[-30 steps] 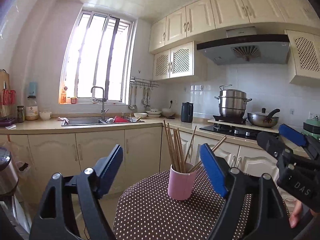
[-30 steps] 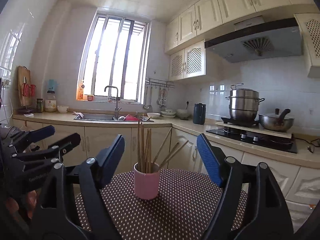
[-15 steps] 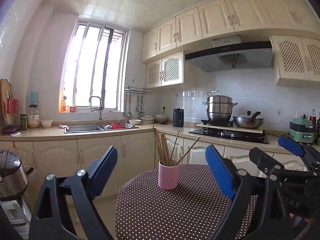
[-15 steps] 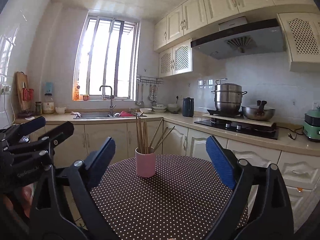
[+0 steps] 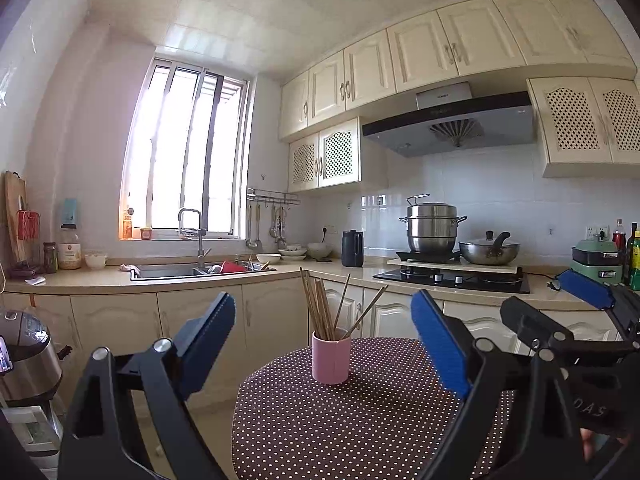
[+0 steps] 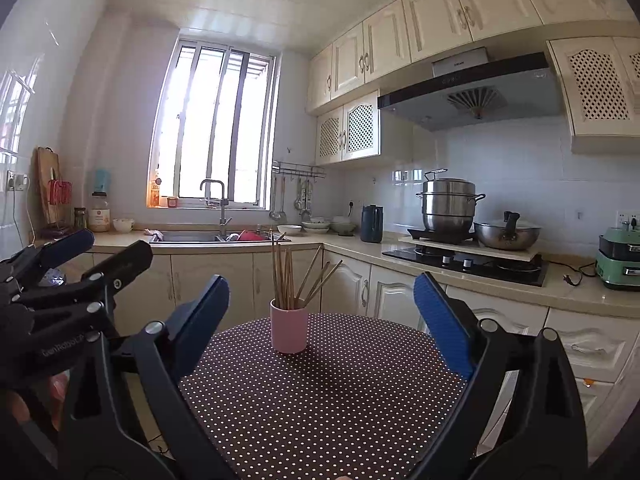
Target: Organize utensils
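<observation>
Both grippers pulled back from the pink cup (image 5: 331, 356) since a second ago: it sat close and large between the blue pads then, and now it stood smaller, farther up the dotted table (image 5: 360, 420). More of the kitchen came into view too, with a green cooker (image 5: 596, 258) showing at the right edge of the left wrist view.

Left gripper (image 5: 328, 340) had its jaws spread wide, having just been opening, with nothing between the pads; the cup sat beyond them, lower centre of the frame. Right gripper (image 6: 322, 320) was the same story: jaws wide, just been opening, nothing gripped, cup (image 6: 289, 331) well ahead at centre frame.

Chopsticks (image 5: 320, 312) stood in the cup, a tight bunch leaning left of upright and a few splayed out to the right. In the right wrist view the chopsticks (image 6: 286, 280) fanned the same way, and the cup rested near the far edge of the table (image 6: 320, 400).

Each gripper turned up in the other's picture: the right one at the right edge of the left view, the left one at the left edge of the right view, fingertips of a hand (image 6: 16, 412) showing under it.

Behind, a sink (image 5: 172, 271) sat under the window, and a steel pot (image 5: 432, 228) and a pan (image 5: 488, 252) stood on the stove at right.
</observation>
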Demonstrator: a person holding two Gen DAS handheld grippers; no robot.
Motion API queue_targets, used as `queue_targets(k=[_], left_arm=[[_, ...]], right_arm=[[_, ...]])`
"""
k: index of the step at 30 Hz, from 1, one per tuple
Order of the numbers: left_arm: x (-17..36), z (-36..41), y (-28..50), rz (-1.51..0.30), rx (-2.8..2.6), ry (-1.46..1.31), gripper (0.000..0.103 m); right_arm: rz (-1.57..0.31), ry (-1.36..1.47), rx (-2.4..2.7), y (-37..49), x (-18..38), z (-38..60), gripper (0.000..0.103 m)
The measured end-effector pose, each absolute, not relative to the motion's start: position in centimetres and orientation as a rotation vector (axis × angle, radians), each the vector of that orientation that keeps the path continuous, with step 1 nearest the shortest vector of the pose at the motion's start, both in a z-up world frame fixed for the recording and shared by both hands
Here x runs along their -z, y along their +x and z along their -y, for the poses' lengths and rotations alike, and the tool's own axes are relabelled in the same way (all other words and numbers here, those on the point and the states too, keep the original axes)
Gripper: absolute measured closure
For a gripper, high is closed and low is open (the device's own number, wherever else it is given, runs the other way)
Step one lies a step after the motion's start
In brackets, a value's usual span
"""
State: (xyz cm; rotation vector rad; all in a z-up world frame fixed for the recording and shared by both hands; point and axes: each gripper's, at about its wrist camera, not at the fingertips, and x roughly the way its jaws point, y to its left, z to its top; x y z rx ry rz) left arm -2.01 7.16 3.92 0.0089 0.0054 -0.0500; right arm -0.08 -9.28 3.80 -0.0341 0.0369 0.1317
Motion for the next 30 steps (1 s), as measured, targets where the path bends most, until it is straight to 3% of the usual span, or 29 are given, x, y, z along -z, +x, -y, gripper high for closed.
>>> queue_targets(k=[30], left_arm=[[-4.0,-7.3,-2.5,0.01,0.047,0.006,0.015]], right_arm=[[-0.02,-0.056,-0.113,-1.4,-3.8,9.2,0.011]])
